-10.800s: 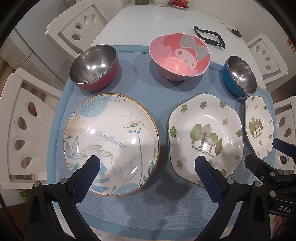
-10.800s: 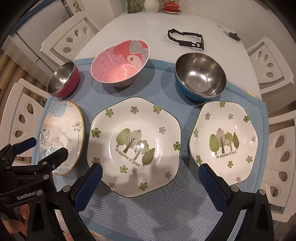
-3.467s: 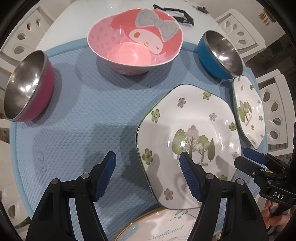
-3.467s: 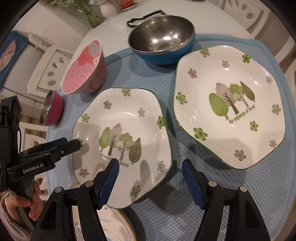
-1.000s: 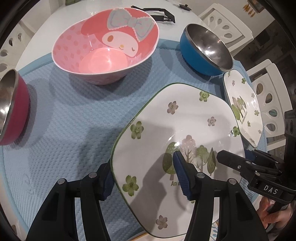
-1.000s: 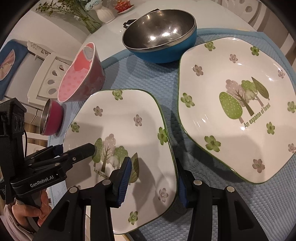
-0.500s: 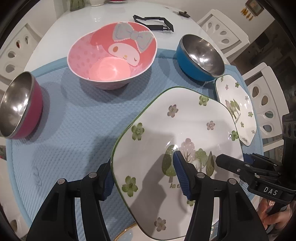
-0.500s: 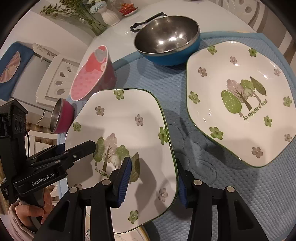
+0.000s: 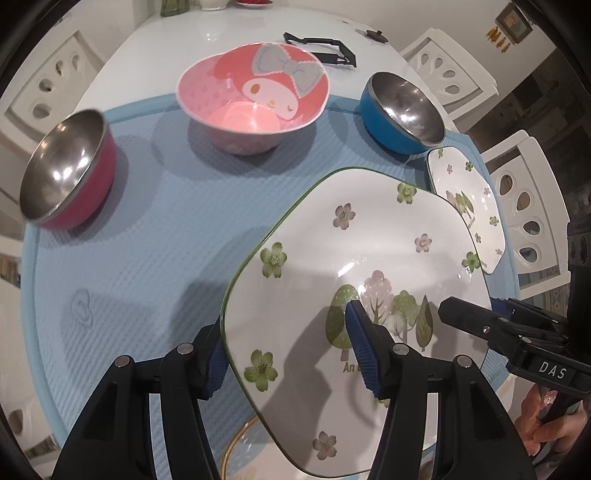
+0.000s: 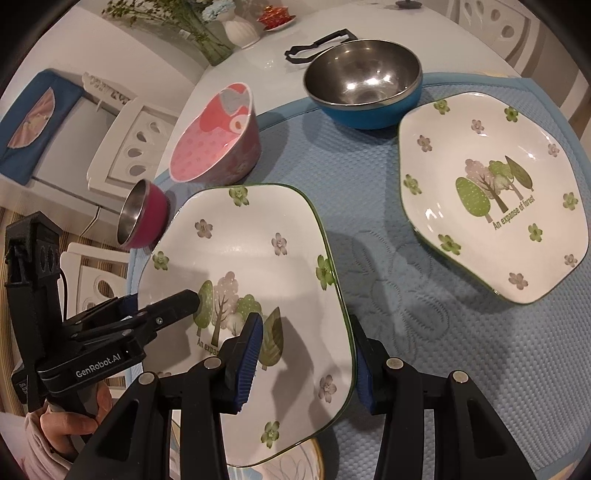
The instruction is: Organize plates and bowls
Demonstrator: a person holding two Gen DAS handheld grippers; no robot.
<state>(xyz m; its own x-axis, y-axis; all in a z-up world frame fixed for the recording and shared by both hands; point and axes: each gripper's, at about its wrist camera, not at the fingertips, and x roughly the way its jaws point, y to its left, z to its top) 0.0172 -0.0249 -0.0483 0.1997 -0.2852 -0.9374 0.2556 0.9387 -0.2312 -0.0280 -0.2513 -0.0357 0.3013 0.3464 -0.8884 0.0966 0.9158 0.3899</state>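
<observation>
The large hexagonal forest plate [image 9: 369,258] [image 10: 251,251] hangs tilted above the blue mat [image 9: 147,240], held from both sides. My left gripper [image 9: 288,354] is shut on its left rim, one pad on top and one underneath. My right gripper [image 10: 304,363] is shut on the opposite rim. Beneath the plate, the gold-rimmed sunflower plate [image 9: 243,454] [image 10: 288,465] peeks out. A smaller forest plate [image 10: 491,206] lies on the mat to the right. Behind stand a red steel bowl [image 9: 62,170], a pink cartoon bowl [image 9: 255,99] and a blue steel bowl [image 9: 399,110].
The mat lies on a white table [image 9: 184,37] ringed by white chairs [image 9: 524,206]. A black frame-like object [image 9: 321,48] sits behind the bowls. A vase with flowers [image 10: 236,29] stands at the far end. A person's hand [image 10: 62,421] grips each handle.
Both grippers have risen with the large forest plate held between them. The bowls now look farther away, and the sunflower plate's rim shows under the lifted plate.
</observation>
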